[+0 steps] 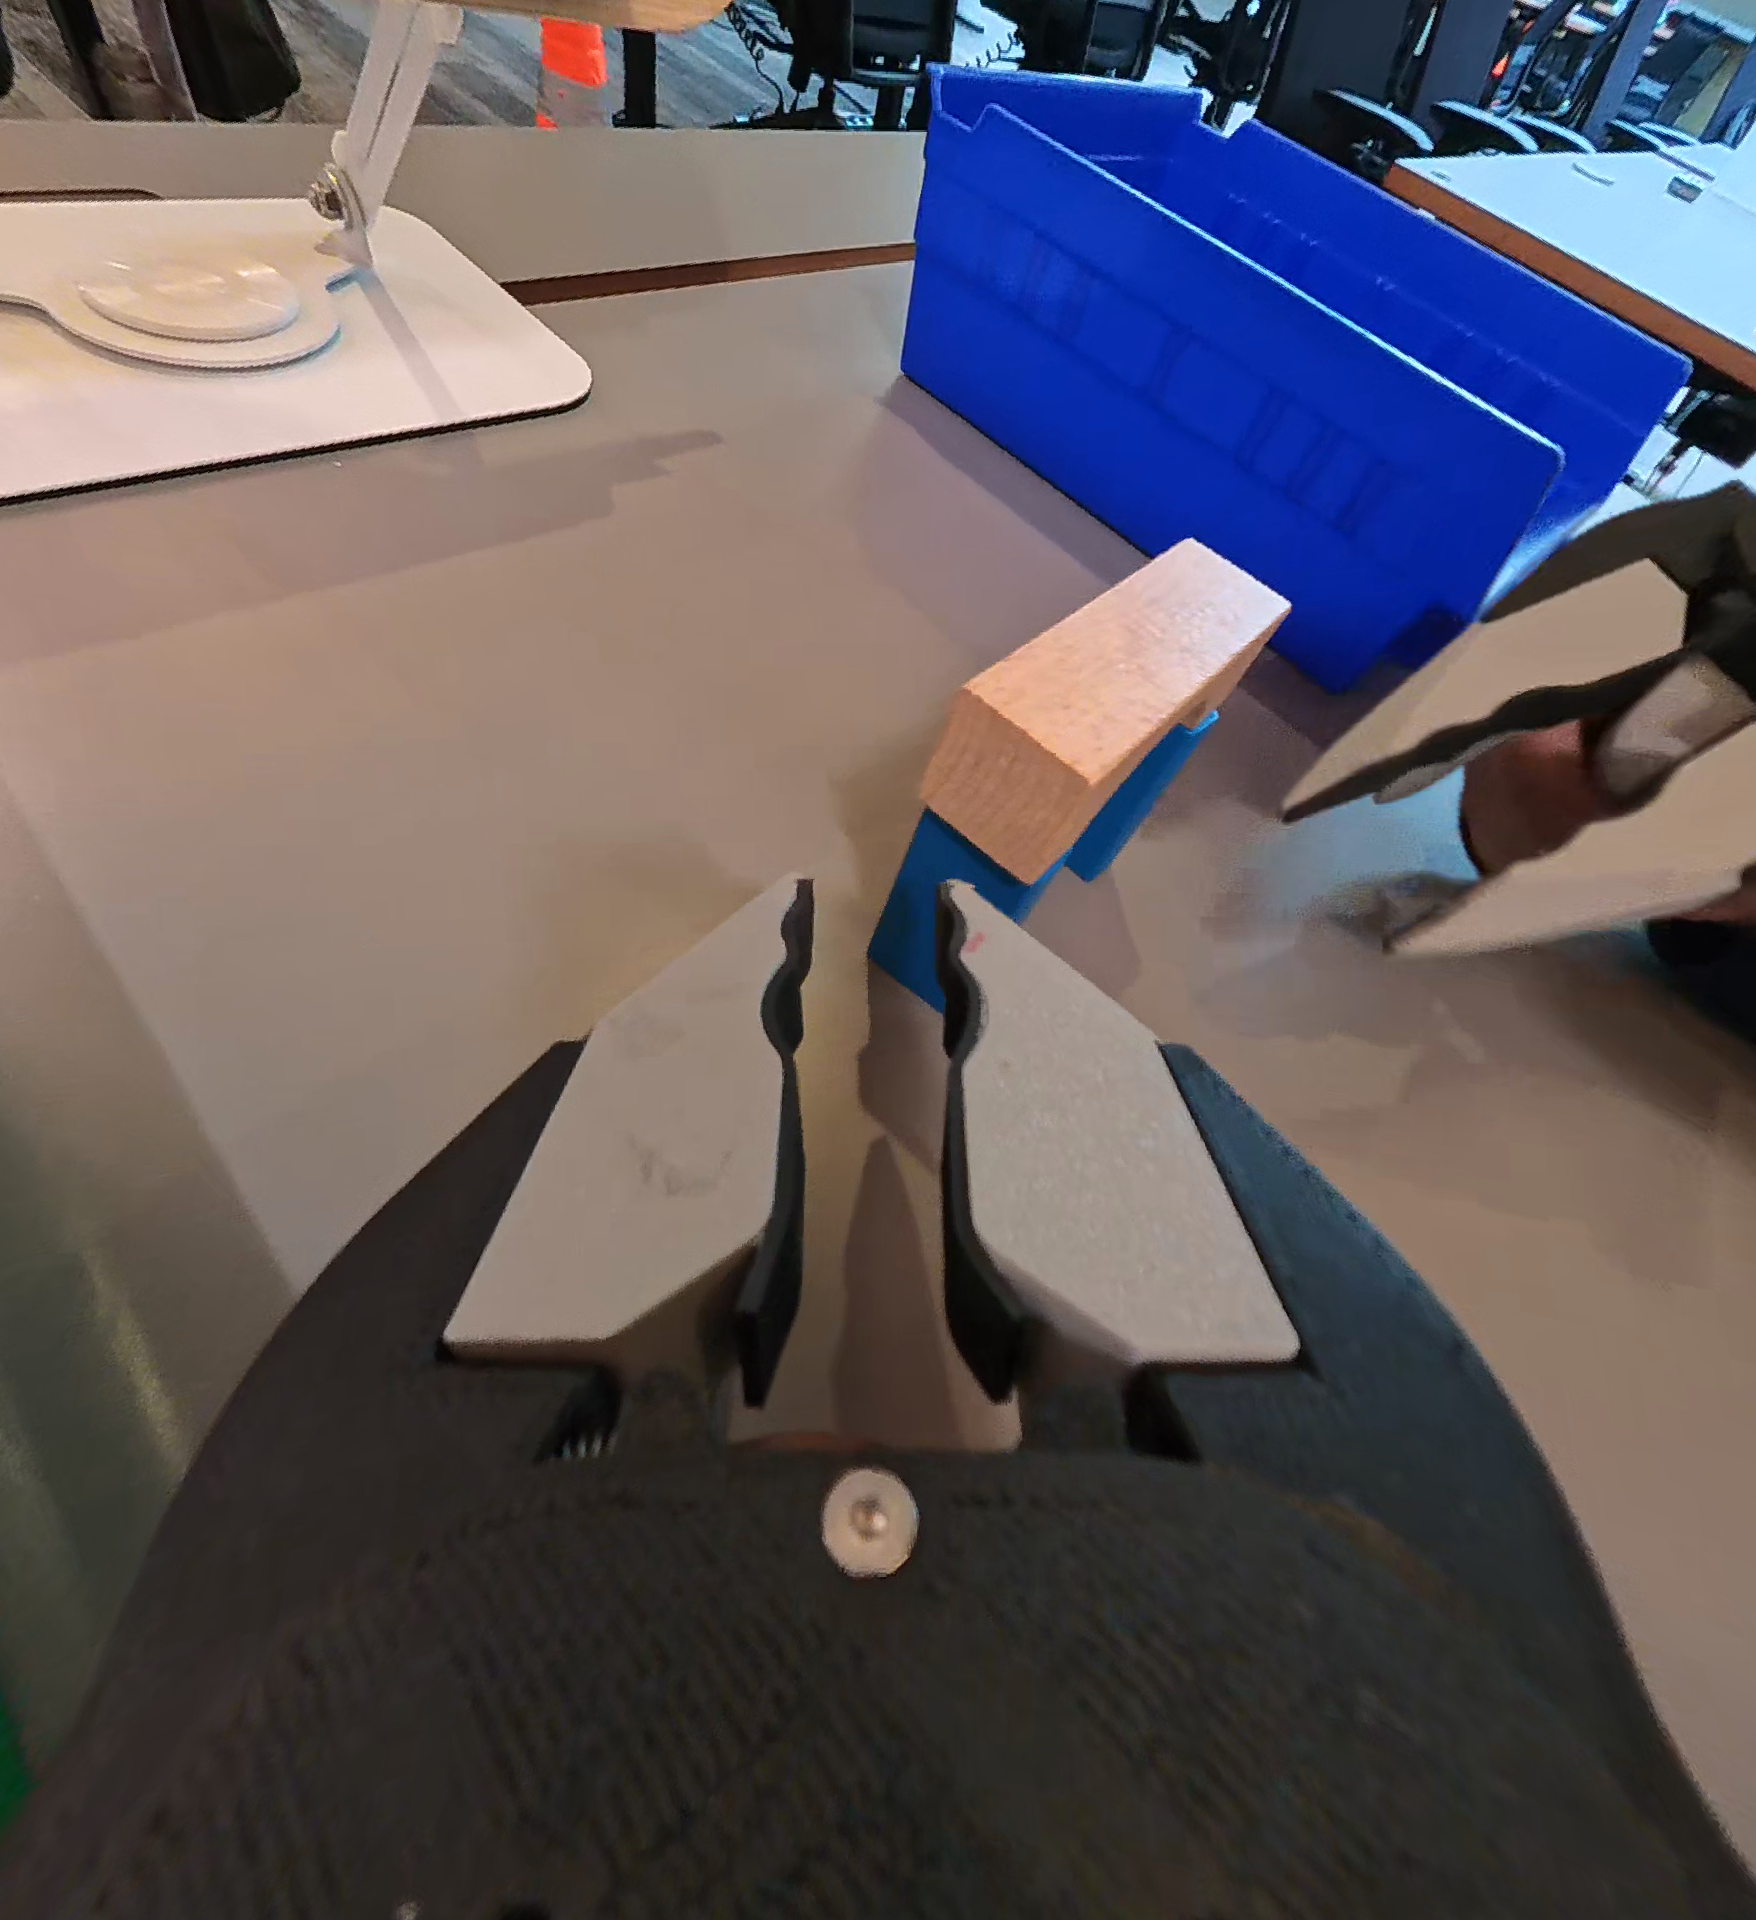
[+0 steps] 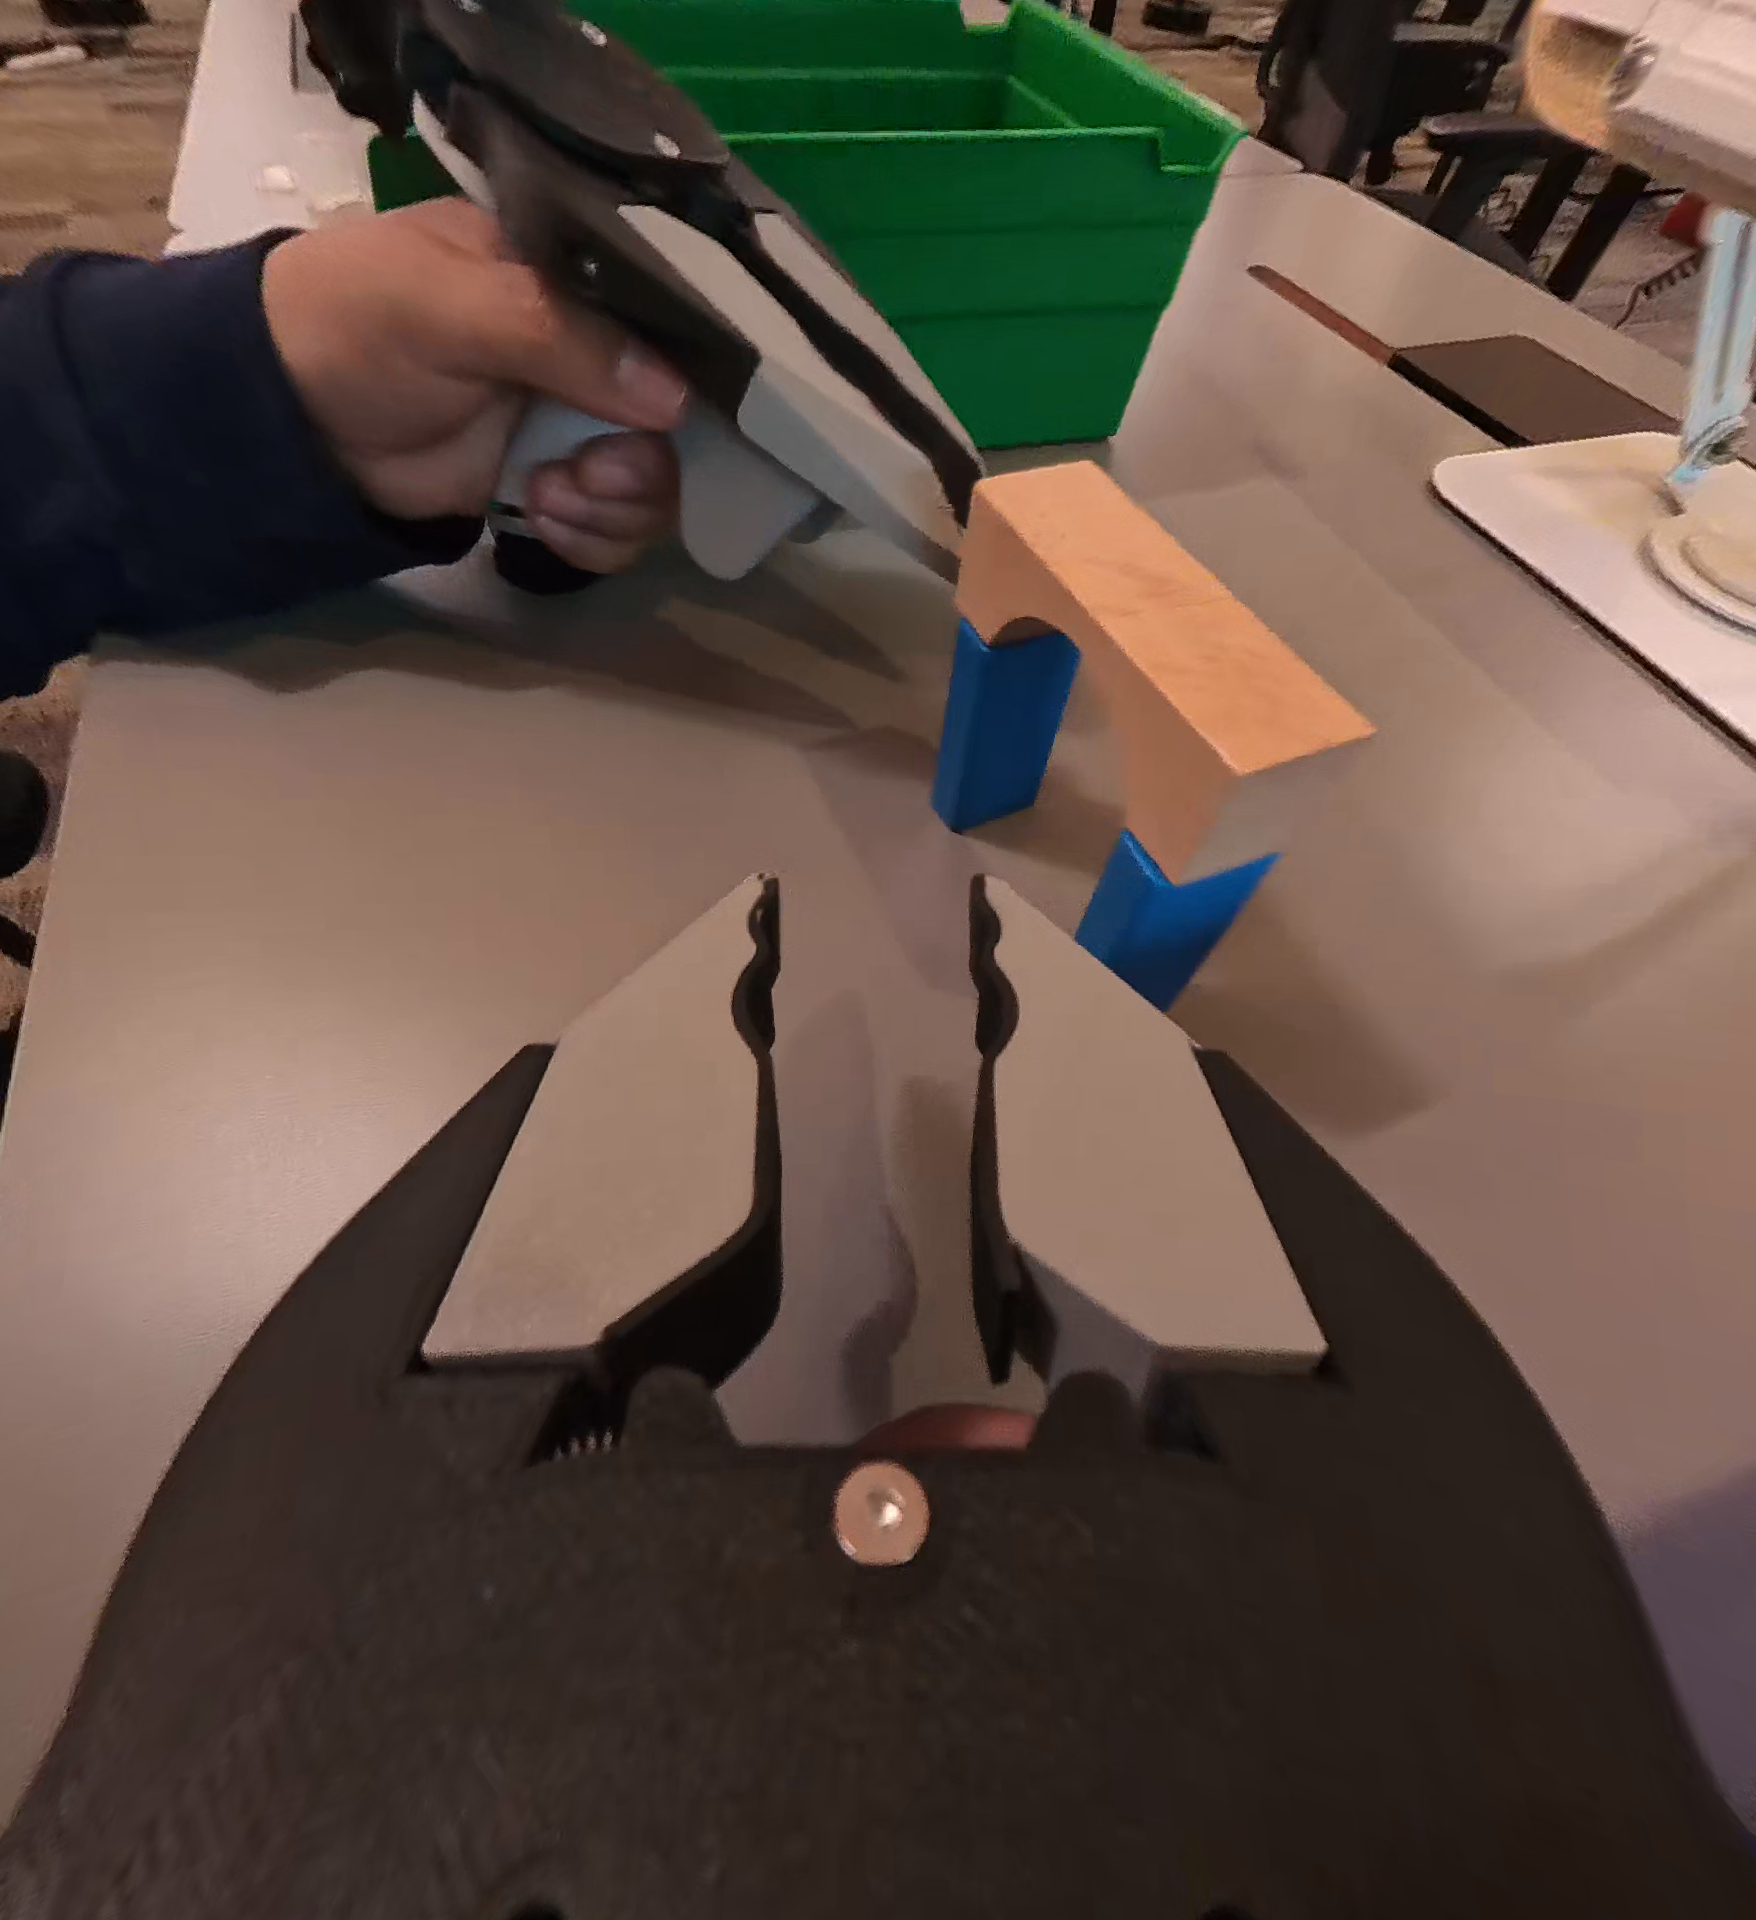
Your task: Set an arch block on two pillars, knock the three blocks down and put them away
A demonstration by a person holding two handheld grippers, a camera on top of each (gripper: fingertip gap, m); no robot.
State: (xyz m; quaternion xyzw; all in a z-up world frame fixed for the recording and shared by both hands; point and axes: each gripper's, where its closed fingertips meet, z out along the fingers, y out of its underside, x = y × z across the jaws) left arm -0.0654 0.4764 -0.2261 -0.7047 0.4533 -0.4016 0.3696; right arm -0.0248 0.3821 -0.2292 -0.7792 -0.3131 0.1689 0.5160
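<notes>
A wooden arch block (image 1: 1092,717) rests on two blue pillars on the grey table and the whole stack leans. In the left wrist view the near pillar (image 1: 915,925) stands just past my left gripper (image 1: 874,904), which is narrowly open and empty; the far pillar (image 1: 1134,810) tilts under the arch. In the right wrist view the arch (image 2: 1165,644) sits on one pillar (image 2: 999,727) and on a slanted pillar (image 2: 1165,925). The left gripper (image 2: 957,509) has its tips at the arch's far end. My right gripper (image 2: 874,904) is open and empty, short of the blocks; it also shows in the left wrist view (image 1: 1347,878).
A blue bin (image 1: 1217,364) stands behind the blocks. A green bin (image 2: 957,208) stands at the table's far side in the right wrist view. A white stand base (image 1: 230,343) lies on the table and shows again in the right wrist view (image 2: 1632,540). A hand in a dark sleeve (image 2: 417,353) holds the left gripper. The grippers' ends are close to 11 cm from one another. About 4 cm separates my left fingertips from the wooden arch block (image 1: 1092,717). The right camera catches it too, in the right wrist view (image 2: 1041,510).
</notes>
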